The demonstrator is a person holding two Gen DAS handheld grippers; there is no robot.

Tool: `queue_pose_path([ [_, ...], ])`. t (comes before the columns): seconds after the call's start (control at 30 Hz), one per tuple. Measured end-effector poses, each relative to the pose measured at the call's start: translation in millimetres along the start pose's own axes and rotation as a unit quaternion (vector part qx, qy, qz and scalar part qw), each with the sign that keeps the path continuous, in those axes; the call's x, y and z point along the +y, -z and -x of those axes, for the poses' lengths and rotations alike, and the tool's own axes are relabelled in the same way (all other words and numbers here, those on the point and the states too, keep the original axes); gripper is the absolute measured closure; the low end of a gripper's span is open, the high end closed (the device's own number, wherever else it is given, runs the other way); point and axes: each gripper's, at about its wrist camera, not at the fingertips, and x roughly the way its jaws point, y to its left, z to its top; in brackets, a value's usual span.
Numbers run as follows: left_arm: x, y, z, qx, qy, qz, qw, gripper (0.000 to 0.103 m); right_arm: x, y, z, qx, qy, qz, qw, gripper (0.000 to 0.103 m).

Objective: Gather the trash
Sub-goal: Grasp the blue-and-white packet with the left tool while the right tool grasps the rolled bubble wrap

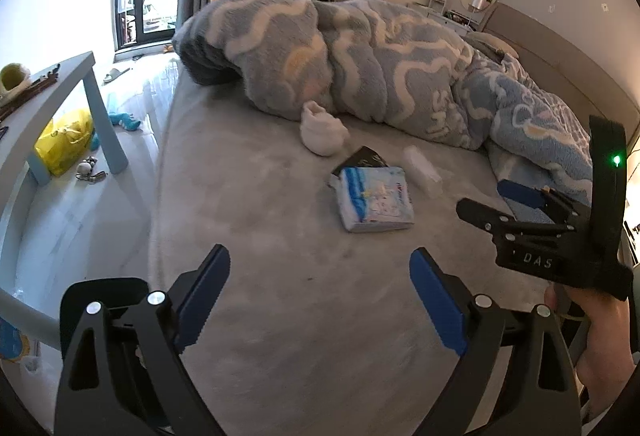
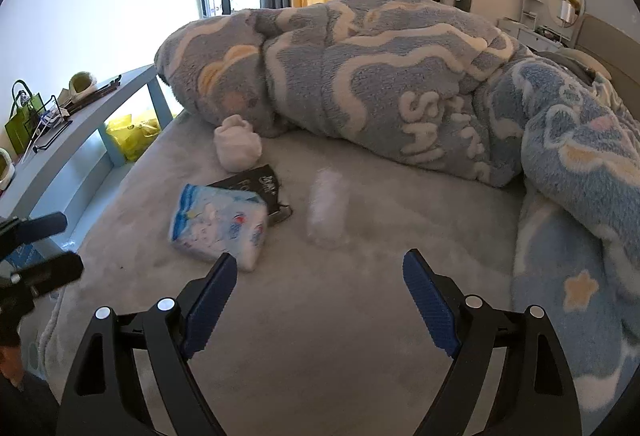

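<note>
Jaws of both grippers stand wide with nothing between them: left gripper and right gripper both hang above the grey bed. Largest item on the bed is the bunched blue-and-cream fleece blanket, covering its far side. At the bed's left side stands a pale blue table, with a yellow bag underneath. On the bare sheet, near the blanket edge: a blue-and-white tissue pack lying partly over a black packet; just beside these a clear plastic bottle, blurred; a white balled sock touching the blanket.
</note>
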Motion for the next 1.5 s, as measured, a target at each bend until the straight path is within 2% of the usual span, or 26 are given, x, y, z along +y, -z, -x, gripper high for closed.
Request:
queue_pose_path([
  [0.17, -15, -4, -18, 0.011, -0.006, 0.001, 0.9999, 0.008, -8, -6, -14, 0.012, -0.010, 0.012, 1.000, 0.017],
  [0.2, -18, -5, -22, 0.014, -0.011, 0.002, 0.9998, 0.008, -9, -7, -17, 0.014, -0.014, 0.013, 1.000, 0.018],
  [0.23, -20, -5, -27, 0.016, -0.015, 0.005, 0.9998, 0.008, -9, -8, -19, 0.015, -0.016, 0.014, 1.000, 0.024],
  [0.43, -29, -5, -49, 0.035, -0.014, 0.018, 0.9991, 0.007, -17, -16, -41, 0.030, -0.031, 0.016, 0.999, 0.037],
  [0.57, -35, -7, -63, 0.044, -0.011, 0.024, 0.9987, 0.007, -24, -20, -54, 0.037, -0.048, 0.006, 0.998, 0.041],
  [0.77, -50, -12, -77, 0.036, -0.032, 0.006, 0.9988, 0.007, -33, -25, -69, 0.044, -0.078, -0.010, 0.996, 0.045],
  [0.9, -50, -13, -86, 0.034, -0.051, 0.014, 0.9980, 0.007, -40, -27, -81, 0.056, -0.100, -0.032, 0.993, 0.050],
  [1.1, -50, -18, -97, 0.036, -0.066, 0.017, 0.9970, 0.007, -48, -31, -93, 0.070, -0.099, -0.039, 0.992, 0.059],
  [1.3, -51, -19, -107, 0.043, -0.073, 0.013, 0.9963, 0.006, -54, -37, -95, 0.064, -0.103, -0.046, 0.992, 0.068],
  [1.5, -52, -21, -113, 0.044, -0.072, 0.010, 0.9964, 0.007, -53, -40, -98, 0.064, -0.101, -0.039, 0.992, 0.070],
])
